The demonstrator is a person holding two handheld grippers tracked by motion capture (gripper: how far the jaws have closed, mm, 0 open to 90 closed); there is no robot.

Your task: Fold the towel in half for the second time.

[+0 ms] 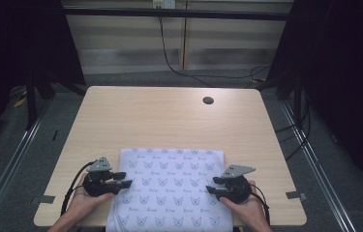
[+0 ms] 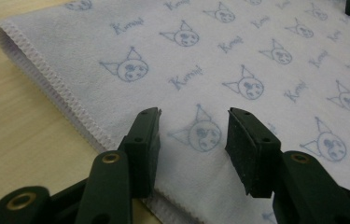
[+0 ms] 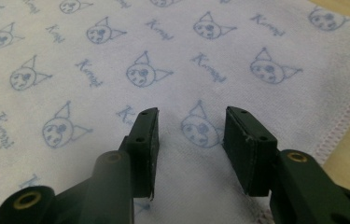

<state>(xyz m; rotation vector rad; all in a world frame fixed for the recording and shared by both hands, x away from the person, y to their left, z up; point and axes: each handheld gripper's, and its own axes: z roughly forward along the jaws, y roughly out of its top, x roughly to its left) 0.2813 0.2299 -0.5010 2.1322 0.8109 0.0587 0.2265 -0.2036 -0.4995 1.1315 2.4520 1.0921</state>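
You have the cloth [image 1: 172, 186] lying flat on the surface [image 1: 169, 116], at the near side, with its front edge hanging a little over the table edge toward you. It is pale, with a small printed cat-face pattern, and it looks folded, because the stitched hem at its left side shows a double layer in the left gripper view. This flat position makes sense: the two side edges are free, so each hand-held gripper can come to its own side.

Your left hand-held gripper [image 1: 125, 180] is at the left edge of the cloth, and your right hand-held gripper [image 1: 211, 185] is at the right edge, both pointing inward, toward each other. In the left gripper view the jaws of the left hand-held gripper [image 2: 193, 128] are spread, and only a printed face lies in the gap; the pads do not press on anything. The right hand-held gripper [image 3: 191, 126] is the same: spread, just above the cloth, pinching nothing.

Your hands [image 1: 89, 198] hold the tools from below and behind, low over the surface, wrists nearly level. I judge you are preparing to take both side edges together, probably for folding or lifting.
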